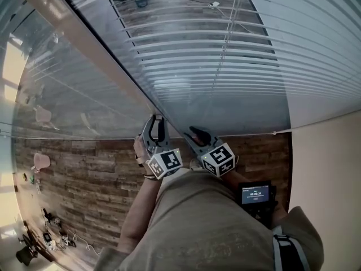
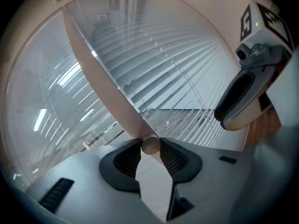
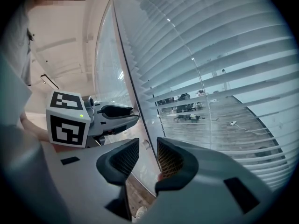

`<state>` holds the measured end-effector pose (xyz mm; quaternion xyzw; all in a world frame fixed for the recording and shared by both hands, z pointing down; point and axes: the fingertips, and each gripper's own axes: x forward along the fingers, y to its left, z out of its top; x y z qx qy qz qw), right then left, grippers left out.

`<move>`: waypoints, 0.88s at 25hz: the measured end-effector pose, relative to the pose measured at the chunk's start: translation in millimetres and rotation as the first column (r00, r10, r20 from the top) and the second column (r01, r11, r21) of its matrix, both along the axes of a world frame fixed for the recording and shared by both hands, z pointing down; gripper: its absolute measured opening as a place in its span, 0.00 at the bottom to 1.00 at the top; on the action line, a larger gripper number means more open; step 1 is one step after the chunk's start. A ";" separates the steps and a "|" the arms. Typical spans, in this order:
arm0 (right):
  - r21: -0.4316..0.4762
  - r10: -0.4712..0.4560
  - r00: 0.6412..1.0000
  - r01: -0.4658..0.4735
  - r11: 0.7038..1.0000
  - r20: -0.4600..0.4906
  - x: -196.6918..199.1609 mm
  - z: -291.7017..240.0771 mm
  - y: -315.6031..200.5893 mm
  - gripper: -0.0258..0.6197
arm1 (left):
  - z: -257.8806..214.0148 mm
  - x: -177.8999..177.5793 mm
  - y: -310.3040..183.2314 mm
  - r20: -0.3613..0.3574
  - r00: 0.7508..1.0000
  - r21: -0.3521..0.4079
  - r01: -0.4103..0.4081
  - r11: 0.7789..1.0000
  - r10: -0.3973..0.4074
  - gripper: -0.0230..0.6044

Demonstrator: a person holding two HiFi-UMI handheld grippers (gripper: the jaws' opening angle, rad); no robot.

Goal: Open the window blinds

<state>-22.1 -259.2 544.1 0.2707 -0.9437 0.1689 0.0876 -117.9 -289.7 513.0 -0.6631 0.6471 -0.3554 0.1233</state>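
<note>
Beige tilt wand [image 2: 105, 78] likely light, stiff, slick; grip near lower tip, where left claw [image 2: 150, 143] clamps it; right claw [image 3: 147, 143] agape astride it.

Left tongs [image 2: 150, 146] clamped on the blinds' tilt wand [image 2: 119, 101]

The head view looks steeply down the blinds [image 1: 225, 55] to the floor [image 1: 84, 179], with the left hand-held gripper [image 1: 157, 120] and right hand-held gripper [image 1: 194, 133] at lower centre. The left gripper view sits close on the wand [image 2: 150, 146], facing up the slats. The right gripper view faces the same slats, and each gripper view catches the other hand-held gripper.
</note>
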 end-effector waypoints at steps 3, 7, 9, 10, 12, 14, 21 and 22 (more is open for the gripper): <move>0.000 -0.002 1.000 0.002 1.000 0.006 -0.1 -0.6 1.8 0.23 | 3.5 0.4 2.3 -0.138 0.990 -0.032 -0.005 0.999 0.001 0.26; -0.002 0.004 1.000 -0.004 1.000 0.009 -1.3 -4.5 -1.9 0.23 | -4.3 -0.7 2.2 -0.375 0.927 -0.059 -0.012 0.998 -0.010 0.37; -0.005 0.010 1.000 -0.010 1.000 0.010 1.6 -2.2 -1.5 0.23 | -5.0 -2.7 4.7 -0.458 0.889 -0.062 -0.010 0.998 -0.020 0.39; -0.007 0.013 1.000 -0.013 1.000 0.012 3.4 -0.6 -1.1 0.23 | -2.5 -3.9 6.3 -0.507 0.862 -0.071 -0.006 0.997 -0.031 0.39; -0.012 0.020 1.000 -0.019 1.000 0.014 6.7 2.2 -1.7 0.23 | 6.2 -5.3 8.2 -0.642 0.763 -0.106 0.000 0.994 -0.068 0.39; -0.018 0.023 1.000 -0.023 1.000 0.015 8.3 2.9 -3.8 0.23 | 14.3 -6.2 7.9 -0.801 0.588 -0.141 0.002 0.990 -0.115 0.39; -0.030 0.034 0.999 -0.033 0.999 0.023 7.9 0.8 -6.8 0.23 | -3.7 -10.5 -7.2 -0.996 0.068 -0.065 -0.014 0.998 -0.064 0.39; -0.031 0.035 0.999 -0.034 0.999 0.022 7.5 0.5 -6.5 0.23 | -5.4 -14.2 -8.9 -0.996 0.061 -0.062 -0.002 0.998 -0.061 0.38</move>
